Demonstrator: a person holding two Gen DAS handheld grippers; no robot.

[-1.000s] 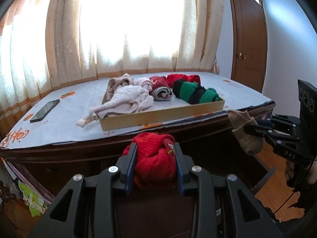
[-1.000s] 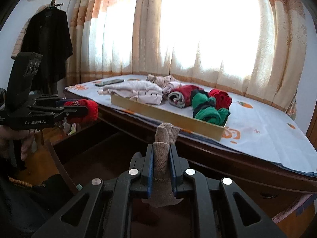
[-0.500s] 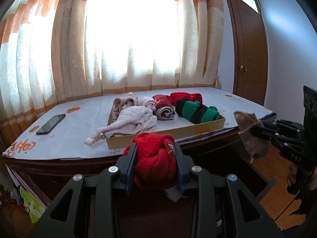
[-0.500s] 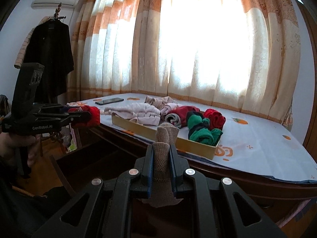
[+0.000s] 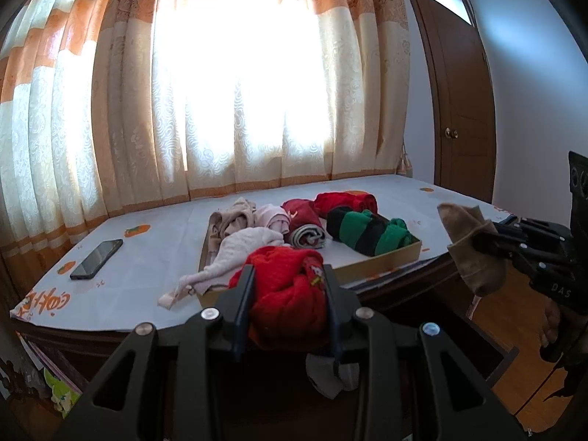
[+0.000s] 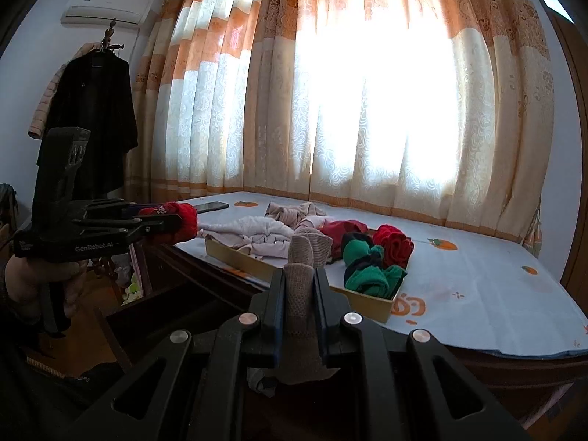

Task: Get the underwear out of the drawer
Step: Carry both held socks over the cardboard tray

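Note:
My left gripper (image 5: 288, 275) is shut on a rolled red underwear piece (image 5: 286, 294), held above the open dark wooden drawer (image 5: 477, 334). My right gripper (image 6: 299, 275) is shut on a rolled beige underwear piece (image 6: 307, 257), also held above the drawer (image 6: 154, 305). Each gripper shows in the other's view: the right one (image 5: 474, 242) with the beige piece (image 5: 470, 253), the left one (image 6: 172, 220) with the red piece (image 6: 176, 220). A grey cloth (image 5: 330, 375) lies in the drawer below.
A shallow cardboard tray (image 5: 382, 264) on the white-covered table (image 5: 154, 250) holds several rolled garments, red, green-black and pale. A phone (image 5: 96, 259) lies at the table's left. Curtains hang behind. A brown door (image 5: 459, 110) stands right; a coat rack (image 6: 92, 128) stands left.
Both grippers have risen with their garments. The table top and tray now sit lower in both views and more of the curtain shows.

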